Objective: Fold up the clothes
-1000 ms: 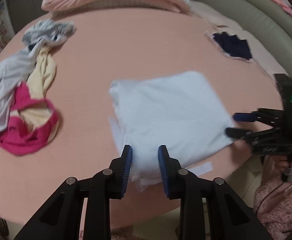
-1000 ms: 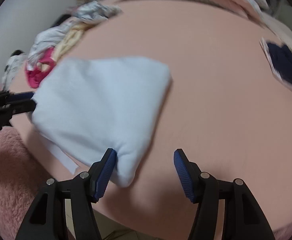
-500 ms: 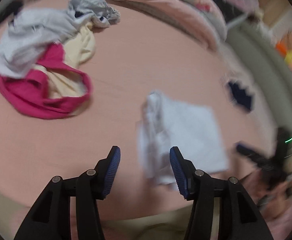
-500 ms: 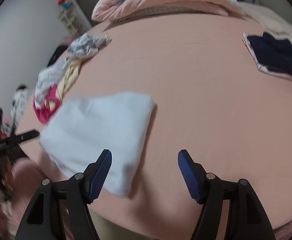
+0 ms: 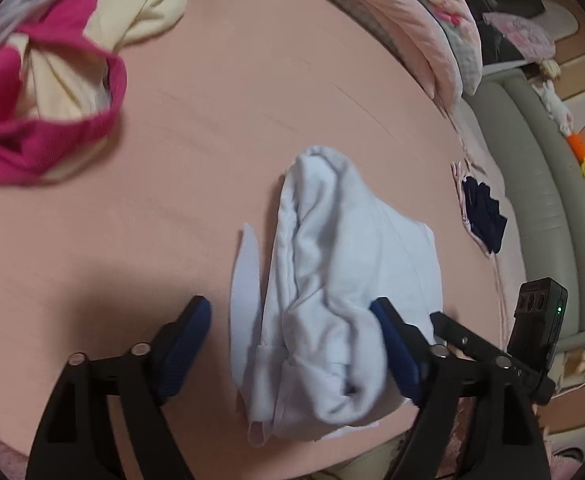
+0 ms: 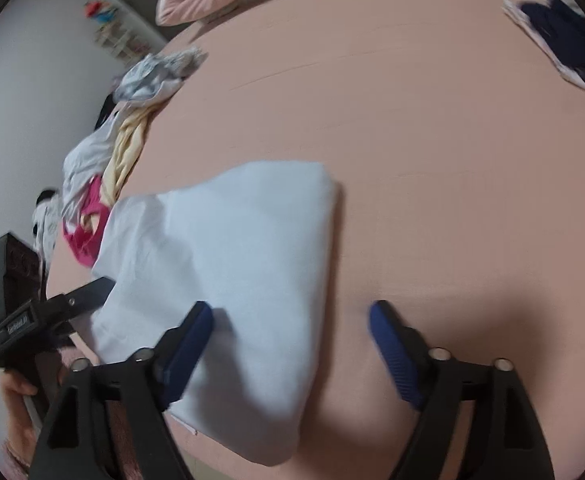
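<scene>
A folded pale blue garment [image 5: 332, 280] lies on the pink bed surface [image 5: 252, 80] near its front edge; it also shows in the right wrist view [image 6: 244, 256]. My left gripper [image 5: 292, 340] is open, its jaws straddling the garment's near end. My right gripper [image 6: 292, 340] is open over the garment's near right corner, holding nothing. Each gripper shows in the other's view: the right one [image 5: 492, 356] at the garment's far side, the left one [image 6: 52, 312] at its left edge.
A heap of pink, cream and grey clothes [image 5: 52, 60] lies at the left, also seen in the right wrist view [image 6: 112, 152]. A dark navy garment [image 5: 482, 216] lies at the right [image 6: 564, 40]. Rolled pink bedding [image 5: 412, 20] lines the back; a grey-green padded rail [image 5: 540, 184] runs on the right.
My left gripper opened wide, let go of the garment's edge and swung round to its end. My right gripper stayed open and shifted slightly over the corner.
</scene>
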A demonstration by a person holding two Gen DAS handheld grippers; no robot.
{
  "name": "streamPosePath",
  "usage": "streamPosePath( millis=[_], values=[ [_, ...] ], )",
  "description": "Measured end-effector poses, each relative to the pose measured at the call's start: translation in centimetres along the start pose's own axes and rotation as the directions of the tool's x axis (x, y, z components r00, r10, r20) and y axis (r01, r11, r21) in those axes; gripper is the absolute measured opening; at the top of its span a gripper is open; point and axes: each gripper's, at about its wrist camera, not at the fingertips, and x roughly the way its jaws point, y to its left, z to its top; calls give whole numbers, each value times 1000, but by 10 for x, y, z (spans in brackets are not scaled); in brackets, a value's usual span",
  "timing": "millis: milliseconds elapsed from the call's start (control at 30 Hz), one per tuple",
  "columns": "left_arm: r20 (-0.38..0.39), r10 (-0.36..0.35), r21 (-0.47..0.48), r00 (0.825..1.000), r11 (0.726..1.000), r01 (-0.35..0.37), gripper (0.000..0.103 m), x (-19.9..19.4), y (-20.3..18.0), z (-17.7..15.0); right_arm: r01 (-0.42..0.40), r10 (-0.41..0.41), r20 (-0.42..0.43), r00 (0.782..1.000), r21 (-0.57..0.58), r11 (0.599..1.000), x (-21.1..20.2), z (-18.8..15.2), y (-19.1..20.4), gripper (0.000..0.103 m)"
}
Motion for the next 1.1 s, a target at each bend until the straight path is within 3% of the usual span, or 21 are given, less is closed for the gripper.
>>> streamPosePath(
  millis=[33,133,200,267,400,433,467,500,600,633,733,933,1100],
  values=[
    [-5,-12,-18,1000,1000,12,83,3,3,0,23,-23,-10,1000,-28,999,2,2,6,84],
    [-18,-48,-72,999,996,47,83,10,10,0,-21,19,-31,999,-51,998,-2,2,11,83],
    [17,-99,-86,995,991,100,83,0,11,0,-58,58,-22,998,-3,998,0,4,6,83],
    [21,-73,-36,997,997,74,83,-4,4,-1,-80,80,-9,997,25,996,2,5,2,83],
    [-72,69,51,995,997,-66,82,25,-5,-9,-58,58,-5,998,1,998,4,5,7,83],
    [-68,67,50,995,997,-64,79,24,-4,-10,-35,35,-10,999,-25,999,7,6,12,83],
    [-60,58,46,996,997,-56,64,22,-3,-11,-11,11,-17,1000,-52,999,7,5,15,83],
    [-52,49,41,997,998,-47,57,20,-3,-11,9,-10,-19,1000,-70,997,8,4,18,82],
    [-34,43,44,998,998,-42,53,21,-6,-14,41,-43,-23,999,-77,996,8,3,22,66],
    [-24,44,59,999,997,-42,50,20,-9,-15,54,-56,-22,998,-80,995,9,3,25,48],
    [-3,33,63,999,997,-33,44,16,-16,-15,80,-83,-20,996,-116,990,4,2,38,33],
    [48,36,86,998,995,-40,39,5,-31,-18,150,-147,28,989,-205,967,-13,-6,63,18],
    [44,67,50,997,996,-69,38,5,-24,-16,151,-148,31,989,-214,965,-20,-6,68,18]
  ],
)
